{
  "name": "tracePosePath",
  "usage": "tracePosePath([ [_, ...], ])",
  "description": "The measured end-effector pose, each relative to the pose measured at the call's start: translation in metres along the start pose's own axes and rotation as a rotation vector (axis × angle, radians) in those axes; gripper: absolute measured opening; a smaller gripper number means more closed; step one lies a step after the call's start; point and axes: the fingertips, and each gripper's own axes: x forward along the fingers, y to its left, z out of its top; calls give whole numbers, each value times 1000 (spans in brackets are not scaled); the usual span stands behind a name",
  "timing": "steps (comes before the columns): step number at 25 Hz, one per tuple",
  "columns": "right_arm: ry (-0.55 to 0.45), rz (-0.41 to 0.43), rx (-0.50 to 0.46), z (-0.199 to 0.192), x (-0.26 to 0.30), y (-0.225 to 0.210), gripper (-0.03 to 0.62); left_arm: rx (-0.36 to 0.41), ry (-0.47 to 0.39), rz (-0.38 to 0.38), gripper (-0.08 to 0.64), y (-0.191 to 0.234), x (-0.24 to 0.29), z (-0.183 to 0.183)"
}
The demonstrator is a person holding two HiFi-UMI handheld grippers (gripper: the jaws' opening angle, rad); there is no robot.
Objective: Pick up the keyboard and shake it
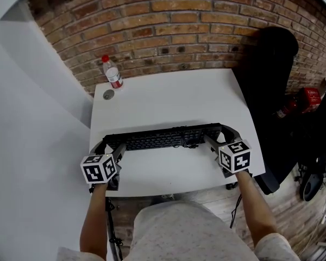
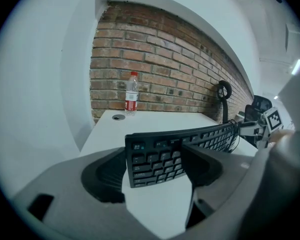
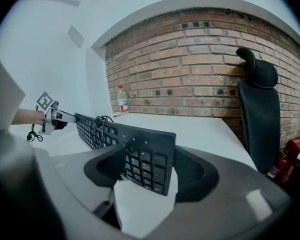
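Starting nearest the person, cubes printed with black-and-white square markers are seen on the left gripper [image 1: 112,145] and the right gripper [image 1: 220,136]; no letters are carried by them. The black keyboard [image 1: 163,139] is held between the two grippers. It is stretched across the front part of the white table [image 1: 168,99], roughly parallel to the near edge, with a bare strip of tabletop left in front of it.

In the left gripper view the keyboard's left end is clamped between the jaws, one pad at its outer edge and the other lapped over the keys. In the right gripper view the number-pad end is clasped in the same way. Whether the keyboard rests on the tabletop or is just off it cannot be told. The key legends are too small to be read. A black cable [image 3: 97,126] is bunched on the keys right of the middle.

Beyond the keyboard a wide stretch of tabletop is left bare up to the far edge. At the far left corner a round hole [image 1: 108,94] is set in the top, and a clear bottle [image 1: 112,72] with a red cap stands just beside it, well apart from the keyboard. The print on the bottle's red label cannot be read. A brick wall [image 1: 168,26] runs behind the far edge, and a black chair [image 1: 271,75] stands close by the table's right edge.
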Motion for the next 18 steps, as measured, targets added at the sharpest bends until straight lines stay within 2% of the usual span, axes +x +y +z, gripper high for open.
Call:
tracePosePath([
  [18,26,15,-60,-25,-33,18,307,17,29,63,334,-15,-41,-42],
])
